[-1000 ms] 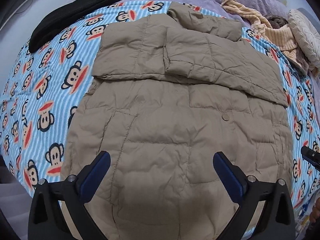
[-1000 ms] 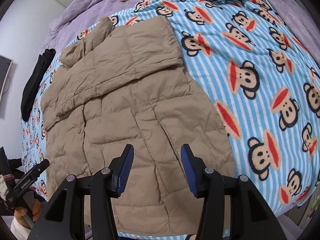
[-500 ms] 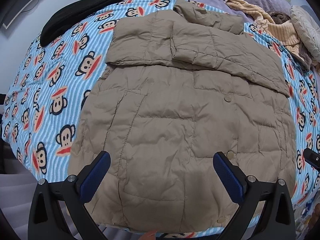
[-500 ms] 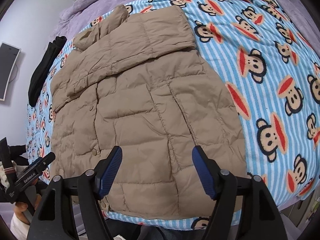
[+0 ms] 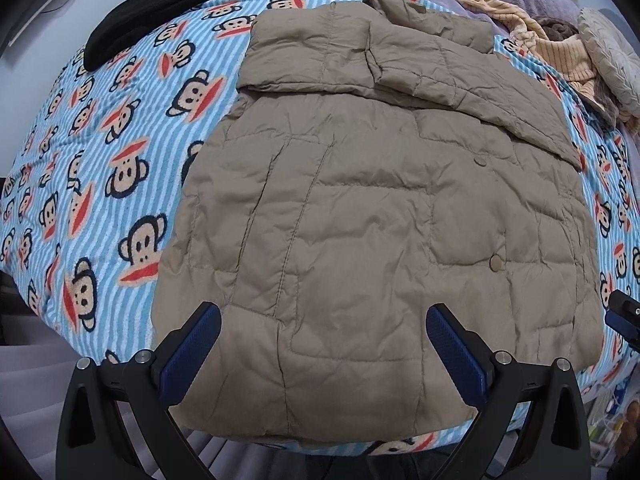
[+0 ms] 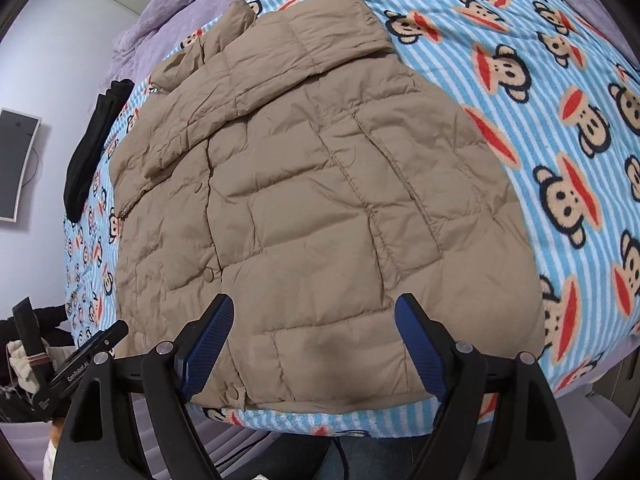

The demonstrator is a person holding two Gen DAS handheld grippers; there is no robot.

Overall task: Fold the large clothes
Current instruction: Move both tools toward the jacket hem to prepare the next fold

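Both claws wide open above the hem of the tan puffer jacket

My left claw (image 5: 322,336) hangs with its blue pads spread far apart over the lower edge of the quilted jacket (image 5: 380,216), gripping nothing; my right claw (image 6: 314,332) is likewise open and empty, and it has widened a good deal since a second ago, when its pads stood close together. I have drawn both back toward the near edge of the bed, so the hem and its bottom snap (image 6: 232,392) now show in full. The jacket lies flat on the monkey-print blanket (image 5: 120,152), sleeves folded across the chest, unchanged. A black garment (image 5: 168,4) lies at the far left corner
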